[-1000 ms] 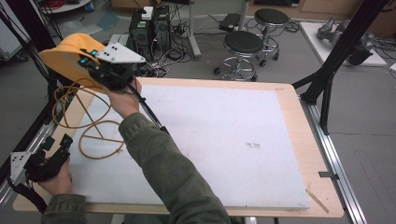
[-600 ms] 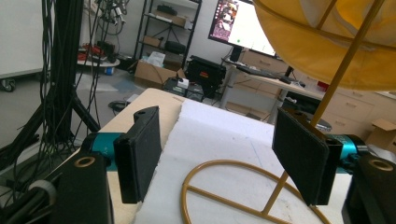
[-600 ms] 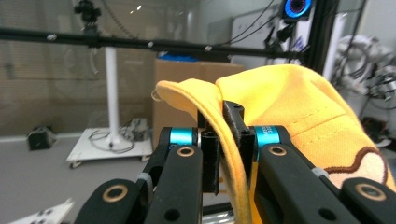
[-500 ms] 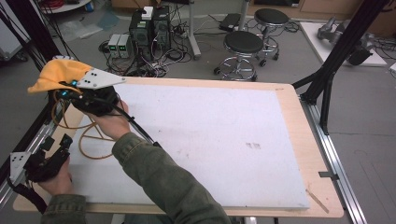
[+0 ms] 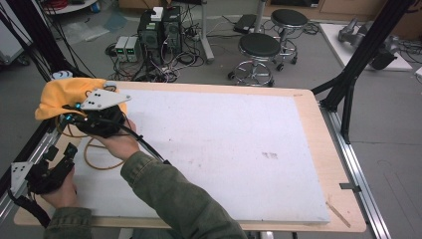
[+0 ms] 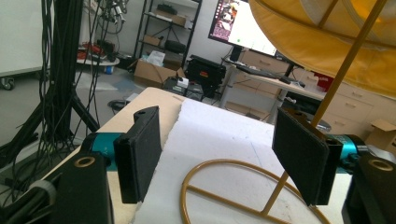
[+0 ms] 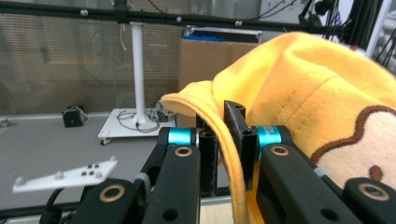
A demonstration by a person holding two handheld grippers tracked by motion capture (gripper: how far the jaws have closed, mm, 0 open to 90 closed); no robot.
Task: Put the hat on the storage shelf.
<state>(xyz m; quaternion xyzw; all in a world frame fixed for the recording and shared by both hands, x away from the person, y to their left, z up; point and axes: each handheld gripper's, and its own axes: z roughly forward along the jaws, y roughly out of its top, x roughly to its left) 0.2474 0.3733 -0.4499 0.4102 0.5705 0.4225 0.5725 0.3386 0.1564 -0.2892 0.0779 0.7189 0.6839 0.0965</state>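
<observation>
Yellow fabric of a cap (image 5: 62, 94) fills the upper left of the high view, at the left edge of the worktop (image 5: 308, 107). The right gripper (image 5: 74, 117) has its jaws pressed together on the brim of this cap; in the right gripper view the cloth edge passes between the two black jaws. The person's right hand (image 5: 117, 142) and a green sleeve (image 5: 174, 194) cross the white mat (image 5: 224, 149) from the bottom of the frame.

At the lower left, the left gripper (image 5: 67, 154) rests at the worktop edge with its jaws spread and nothing between them. Just in front of it stands a wire stand (image 6: 243, 186), gold-coloured, with a ring base on the mat and a thin rod that rises toward the cap (image 6: 336, 42) above.

Behind the worktop, on the floor, are two black stools (image 5: 259, 47), computer boxes (image 5: 159, 27) and many cables. A black frame leg (image 5: 358, 59) stands at the right.

Compared with half a second ago, the right gripper and the cap are lower and nearer to the person, and the cap looks more crumpled. The left gripper has stayed in its place.
</observation>
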